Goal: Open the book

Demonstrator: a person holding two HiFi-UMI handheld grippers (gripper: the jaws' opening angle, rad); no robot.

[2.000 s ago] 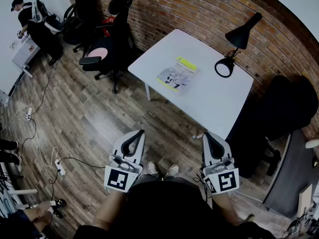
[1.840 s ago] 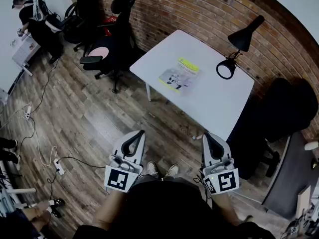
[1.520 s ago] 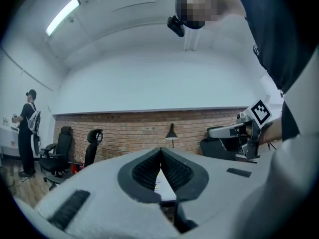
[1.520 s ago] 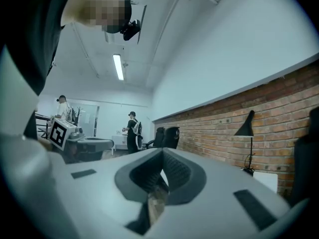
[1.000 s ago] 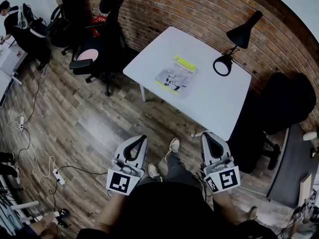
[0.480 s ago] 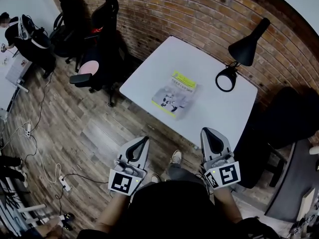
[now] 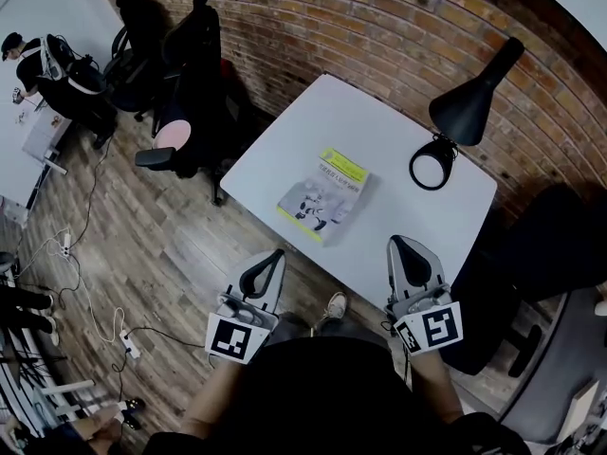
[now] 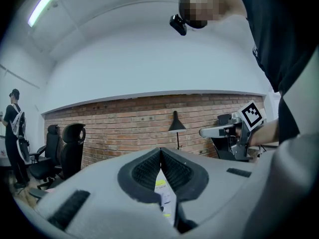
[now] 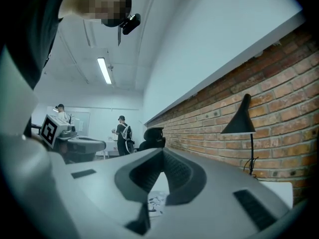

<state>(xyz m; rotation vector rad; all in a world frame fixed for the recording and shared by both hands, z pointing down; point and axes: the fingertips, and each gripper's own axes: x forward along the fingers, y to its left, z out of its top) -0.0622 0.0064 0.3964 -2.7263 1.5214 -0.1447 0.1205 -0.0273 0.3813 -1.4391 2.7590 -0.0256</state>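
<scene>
The left claw [image 7: 271,257] is pressed together and empty, its padded tips meeting in a point in the left gripper view. The right claw [image 7: 402,245] is likewise pressed together and holds nothing. Both point level toward the tabletop [image 7: 398,136]. In the head view the left claw shows over the wooden floor [image 7: 161,226], just short of the tabletop's near edge, while the right claw's tip overlaps that edge near the tabletop's right corner. The book [image 7: 323,195] lies closed and flat on the white tabletop, close to the near edge and about midway along it, between the two claws and apart from both. Its cover has a yellow-green band at the far end. A black lamp [image 7: 457,112] stands toward the far right edge, well apart from the book. A brick wall [image 7: 379,27] runs behind the tabletop, and black chairs [image 7: 185,74] stand beyond its left corner.
</scene>
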